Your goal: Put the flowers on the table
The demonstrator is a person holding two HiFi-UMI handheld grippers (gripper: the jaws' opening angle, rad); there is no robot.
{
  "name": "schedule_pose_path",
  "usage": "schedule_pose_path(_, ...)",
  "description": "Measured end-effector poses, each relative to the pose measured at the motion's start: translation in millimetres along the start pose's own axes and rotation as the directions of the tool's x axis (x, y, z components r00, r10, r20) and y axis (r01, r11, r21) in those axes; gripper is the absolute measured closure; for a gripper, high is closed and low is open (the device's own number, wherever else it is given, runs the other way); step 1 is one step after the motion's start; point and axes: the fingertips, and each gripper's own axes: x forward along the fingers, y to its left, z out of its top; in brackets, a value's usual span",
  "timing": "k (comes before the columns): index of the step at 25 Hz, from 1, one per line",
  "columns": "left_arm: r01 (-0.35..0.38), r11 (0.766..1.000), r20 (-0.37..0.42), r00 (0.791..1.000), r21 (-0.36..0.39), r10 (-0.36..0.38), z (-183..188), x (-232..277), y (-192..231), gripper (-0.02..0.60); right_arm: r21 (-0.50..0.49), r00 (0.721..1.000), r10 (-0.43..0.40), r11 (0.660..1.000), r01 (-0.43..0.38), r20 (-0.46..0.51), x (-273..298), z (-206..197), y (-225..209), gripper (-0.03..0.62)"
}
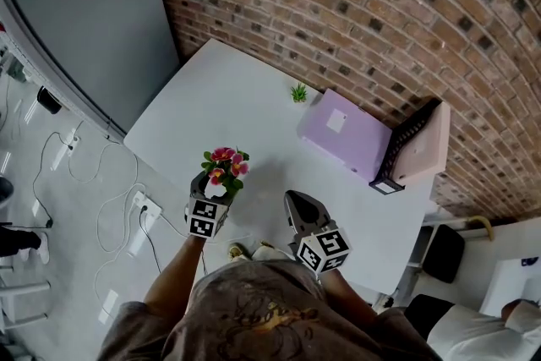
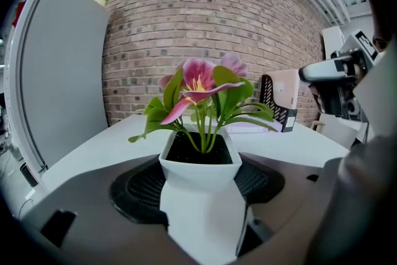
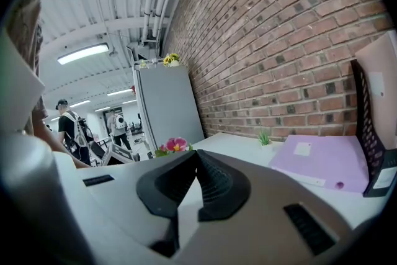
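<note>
A small white square pot (image 2: 201, 167) with pink flowers (image 2: 198, 80) and green leaves sits between the jaws of my left gripper (image 2: 201, 195), which is shut on it. In the head view the flowers (image 1: 225, 166) stand upright in the left gripper (image 1: 215, 184) over the near left part of the white table (image 1: 228, 110). I cannot tell whether the pot touches the table. My right gripper (image 1: 295, 200) is to the right over the table's near edge, its jaws closed together with nothing in them (image 3: 197, 157).
A lilac folder (image 1: 342, 131) lies at the table's far right, with a black and pink file holder (image 1: 414, 146) beside it near the brick wall. A tiny green plant (image 1: 298, 92) stands at the far edge. Cables and a power strip (image 1: 142, 207) lie on the floor to the left.
</note>
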Motion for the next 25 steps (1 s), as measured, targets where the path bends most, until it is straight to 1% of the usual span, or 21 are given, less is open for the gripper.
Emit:
schedule_pose_path(3, 0.002, 1.000, -0.028, 1.000, 0.006, -0.002, -11.7, 10.1, -0.3, 0.229, 0.000, 1.000, -0.001, 1.000, 0.001, -0.005, 0.8, -0.2, -3.3, 0.592)
schedule_pose_path(8, -0.001, 0.999, -0.081, 0.997, -0.034, -0.002, -28.8, 23.4, 1.2, 0.229, -0.002, 1.000, -0.008, 1.000, 0.008, -0.011, 1.8, -1.6, -10.7, 0.592)
schedule_pose_path(12, -0.010, 0.999, -0.097, 0.995, -0.043, 0.006, -34.6, 32.1, 5.4, 0.229, -0.002, 1.000, -0.017, 1.000, 0.017, -0.018, 2.2, -2.4, -15.7, 0.592)
schedule_pose_path(15, -0.012, 0.999, -0.117, 0.993, -0.034, 0.008, -39.0, 38.5, 6.6, 0.229, 0.000, 0.999, -0.025, 1.000, 0.025, -0.022, 1.7, -3.4, -20.9, 0.592)
schedule_pose_path(21, -0.011, 0.999, -0.137, 0.991, -0.040, 0.005, -44.7, 47.1, 7.6, 0.229, 0.002, 0.999, -0.041, 0.999, 0.041, -0.028, 2.7, -2.8, -27.3, 0.592)
schedule_pose_path(25, -0.009, 1.000, -0.159, 0.987, -0.020, 0.006, -52.0, 52.0, 6.4, 0.229, 0.000, 0.998, -0.051, 0.999, 0.051, -0.033, 2.8, -3.8, -31.4, 0.592)
